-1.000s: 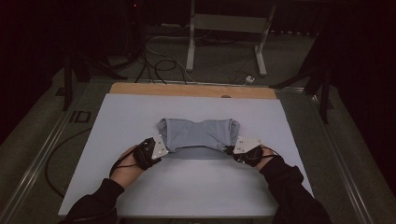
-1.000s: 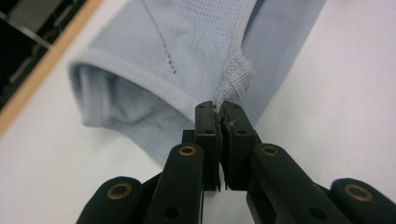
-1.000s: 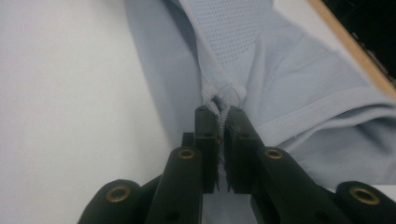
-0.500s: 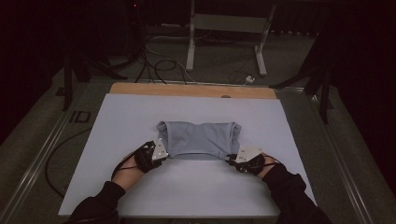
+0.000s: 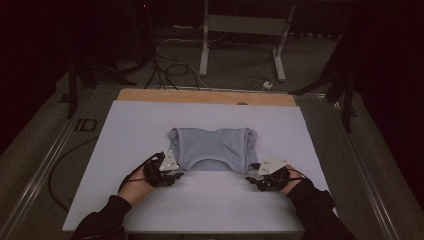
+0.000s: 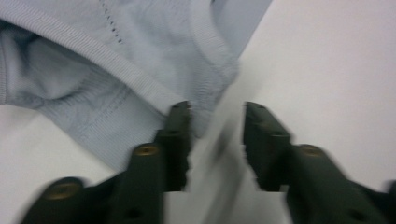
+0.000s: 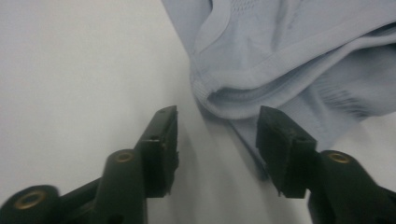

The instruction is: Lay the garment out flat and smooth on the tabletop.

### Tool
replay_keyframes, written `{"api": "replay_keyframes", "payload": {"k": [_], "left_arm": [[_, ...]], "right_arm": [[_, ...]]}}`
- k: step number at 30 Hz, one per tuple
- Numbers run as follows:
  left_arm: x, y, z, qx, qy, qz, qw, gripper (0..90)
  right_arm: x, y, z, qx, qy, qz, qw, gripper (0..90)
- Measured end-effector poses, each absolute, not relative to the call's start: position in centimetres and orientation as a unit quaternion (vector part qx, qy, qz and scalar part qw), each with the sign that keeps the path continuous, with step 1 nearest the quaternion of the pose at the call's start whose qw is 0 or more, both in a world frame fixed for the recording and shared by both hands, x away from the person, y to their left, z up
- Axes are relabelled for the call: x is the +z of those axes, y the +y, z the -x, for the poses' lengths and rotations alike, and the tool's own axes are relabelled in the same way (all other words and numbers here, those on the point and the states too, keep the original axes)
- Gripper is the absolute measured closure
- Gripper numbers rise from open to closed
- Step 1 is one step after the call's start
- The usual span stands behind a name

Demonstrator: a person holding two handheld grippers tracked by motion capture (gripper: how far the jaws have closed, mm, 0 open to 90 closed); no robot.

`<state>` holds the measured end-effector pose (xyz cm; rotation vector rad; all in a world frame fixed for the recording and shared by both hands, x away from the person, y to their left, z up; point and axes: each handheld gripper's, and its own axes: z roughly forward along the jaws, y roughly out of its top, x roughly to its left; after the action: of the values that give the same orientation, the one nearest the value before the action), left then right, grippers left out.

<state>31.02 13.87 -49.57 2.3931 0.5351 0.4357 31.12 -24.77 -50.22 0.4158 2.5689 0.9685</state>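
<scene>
Pale blue top (image 5: 212,148) lay flat mid-board (image 5: 125,130), long axis side to side. Left gripper (image 5: 172,172) and right gripper (image 5: 255,181) sat at its near corners, jaws just opened, nothing between; cloth lay just ahead of both.

Pale, matte white table top (image 5: 150,130), wide and flat, edged along the far side by a strip of bare light wood (image 5: 205,96). Spread directly on it, near the middle and slightly toward the near side, a light blue ribbed garment (image 5: 212,147), lying flat with its curved neckline facing the near edge and its ribbed hems visible up close in both gripper views (image 6: 107,70) (image 7: 289,51). Around the cloth on every side, bare white surface, also seen beneath the jaws in both gripper views.
</scene>
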Motion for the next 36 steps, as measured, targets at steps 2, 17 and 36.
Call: {"api": "replay_keyframes", "payload": {"k": [2, 17, 36], "left_arm": [[-48.7, 14.7, -30.9, 0.157, 0.226, -0.903, 0.329, 42.1], [-48.4, 19.1, -35.0, 0.088, 0.408, -0.820, 0.392, 21.6], [-52.1, 16.8, -39.2, 0.097, 0.422, -0.829, 0.354, 45.9]], "right_arm": [[-49.6, -25.1, -31.1, 0.349, 0.903, -0.159, 0.192, 40.9], [-48.9, -27.8, -36.1, 0.388, 0.835, -0.353, 0.169, 37.2], [-52.1, -26.6, -38.6, 0.364, 0.824, -0.422, 0.103, 53.9]]}}
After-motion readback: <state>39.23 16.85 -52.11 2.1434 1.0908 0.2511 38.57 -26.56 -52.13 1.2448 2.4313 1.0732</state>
